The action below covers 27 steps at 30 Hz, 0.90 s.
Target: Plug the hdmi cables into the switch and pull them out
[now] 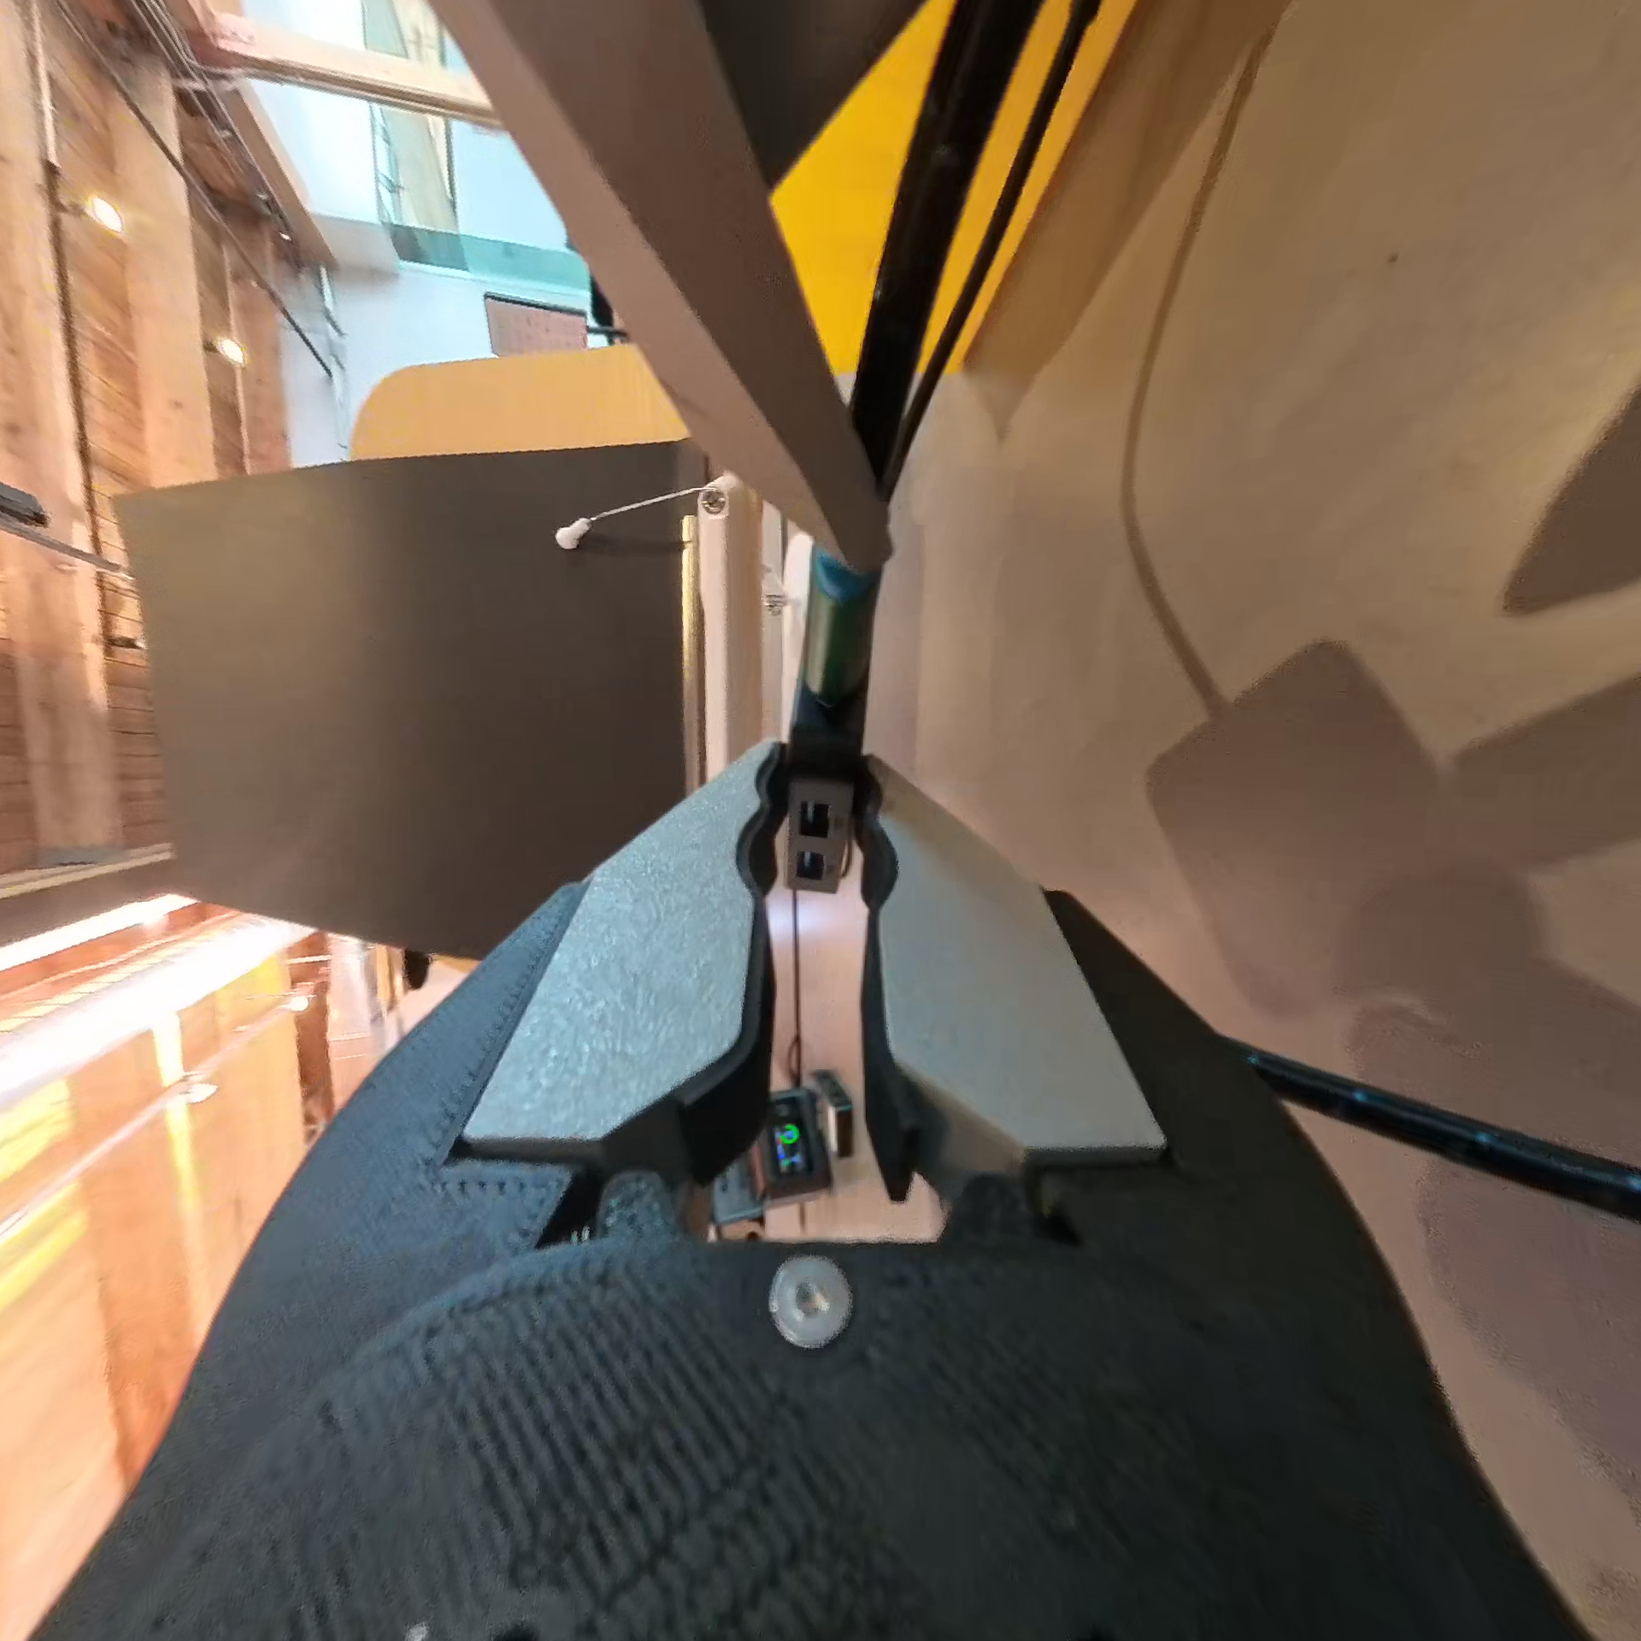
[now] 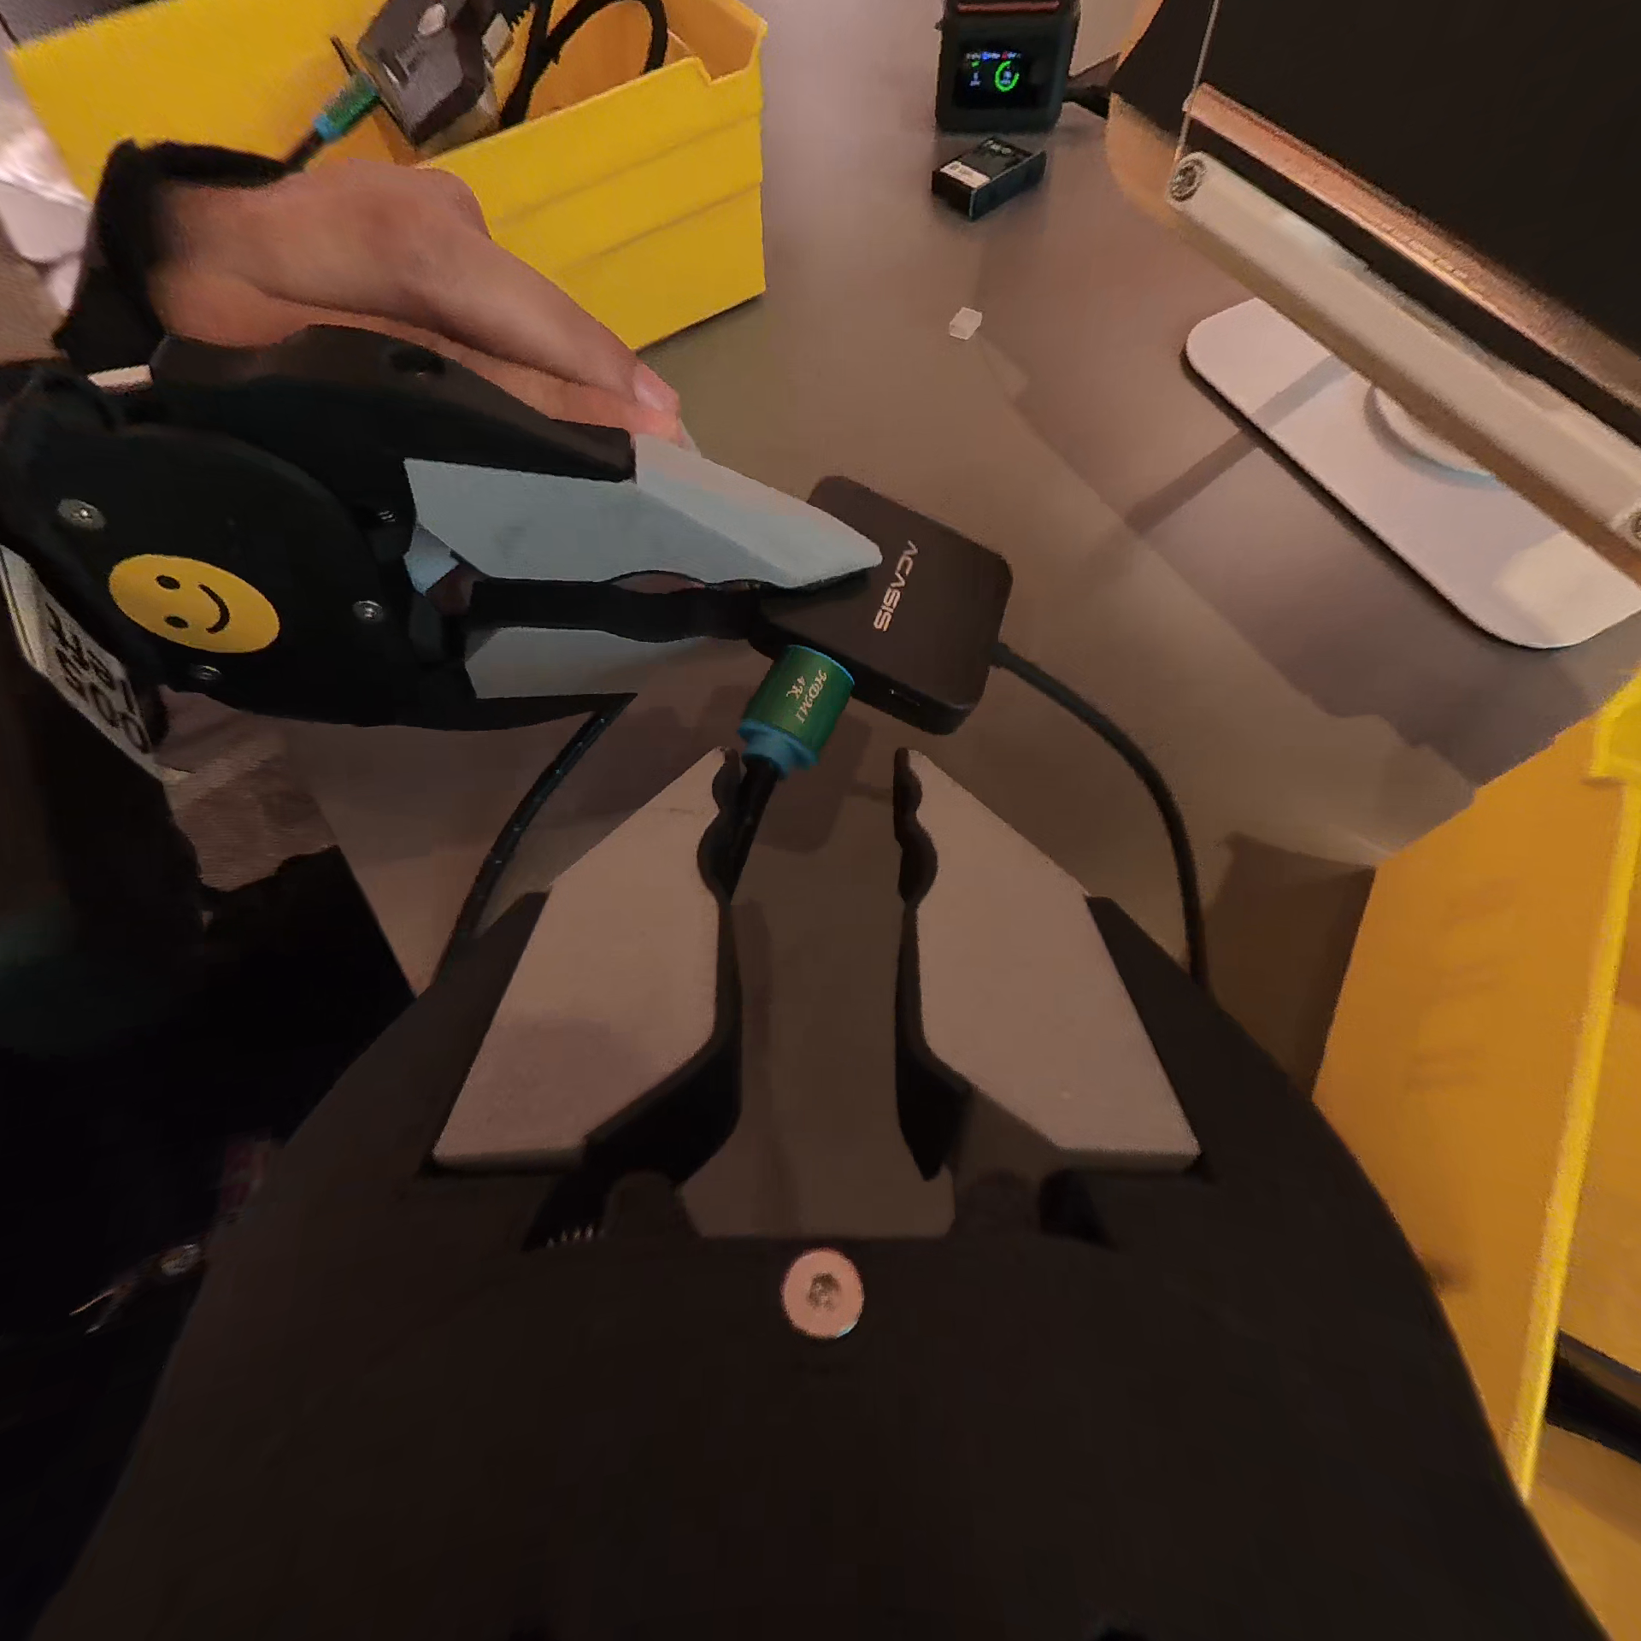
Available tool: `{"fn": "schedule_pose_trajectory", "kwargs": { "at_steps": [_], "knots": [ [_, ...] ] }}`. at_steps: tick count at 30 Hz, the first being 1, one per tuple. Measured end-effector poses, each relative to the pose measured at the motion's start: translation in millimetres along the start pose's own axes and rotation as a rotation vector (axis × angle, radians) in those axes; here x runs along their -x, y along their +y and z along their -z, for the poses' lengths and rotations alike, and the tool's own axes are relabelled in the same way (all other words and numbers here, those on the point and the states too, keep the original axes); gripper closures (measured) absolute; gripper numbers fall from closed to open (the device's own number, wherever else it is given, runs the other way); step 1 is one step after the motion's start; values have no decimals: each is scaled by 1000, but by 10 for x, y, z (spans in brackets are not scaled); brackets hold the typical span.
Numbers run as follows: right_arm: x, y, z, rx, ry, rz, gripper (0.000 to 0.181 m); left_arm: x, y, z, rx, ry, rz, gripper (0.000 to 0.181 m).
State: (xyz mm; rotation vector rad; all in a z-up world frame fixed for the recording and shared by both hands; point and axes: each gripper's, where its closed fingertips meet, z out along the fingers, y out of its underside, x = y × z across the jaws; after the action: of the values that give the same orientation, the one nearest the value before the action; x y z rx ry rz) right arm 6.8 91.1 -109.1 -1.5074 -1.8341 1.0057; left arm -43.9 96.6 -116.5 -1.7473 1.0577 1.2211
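One green HDMI plug (image 2: 796, 701) sitting in switch (image 2: 897, 604) — left gripper (image 2: 790, 613) clamping switch, right gripper (image 2: 812, 799) gaping, straddling cable; pulling straight out is advised.

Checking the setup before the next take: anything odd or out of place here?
Nothing looks damaged or spilled. The switch is held at one edge by the left gripper, with a green plug seated in it. The right gripper is open around the cable.
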Motion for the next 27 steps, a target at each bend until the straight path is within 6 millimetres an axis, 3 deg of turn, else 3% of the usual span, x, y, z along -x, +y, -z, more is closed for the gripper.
{"fn": "schedule_pose_trajectory", "kwargs": {
  "at_steps": [6, 9, 12, 16, 20, 22, 27],
  "knots": [
    [-6, -8, -33, -20, 56, 206, 158, -109, -64, -125, -49, 34, 76, 168],
    [64, -82, 3, -80, 20, 204, 181, -114, -109, -151, -114, 51, 129, 168],
    [147, -64, 4, -79, -83, 164, 181, -132, -132, -201, -186, 41, 184, 168],
    [15, -19, 11, -66, -42, 156, 181, -237, -110, -270, -210, 77, 262, 168],
    [25, -143, 181, -156, -74, 164, 181, -237, -153, -215, -309, 109, 378, 168],
    [-14, -168, 263, -186, -92, 134, 157, -233, -174, -161, -366, 155, 463, 169],
    [49, -267, 438, -290, -175, 143, 153, -149, -163, -40, -444, 204, 560, 169]
  ]
}}
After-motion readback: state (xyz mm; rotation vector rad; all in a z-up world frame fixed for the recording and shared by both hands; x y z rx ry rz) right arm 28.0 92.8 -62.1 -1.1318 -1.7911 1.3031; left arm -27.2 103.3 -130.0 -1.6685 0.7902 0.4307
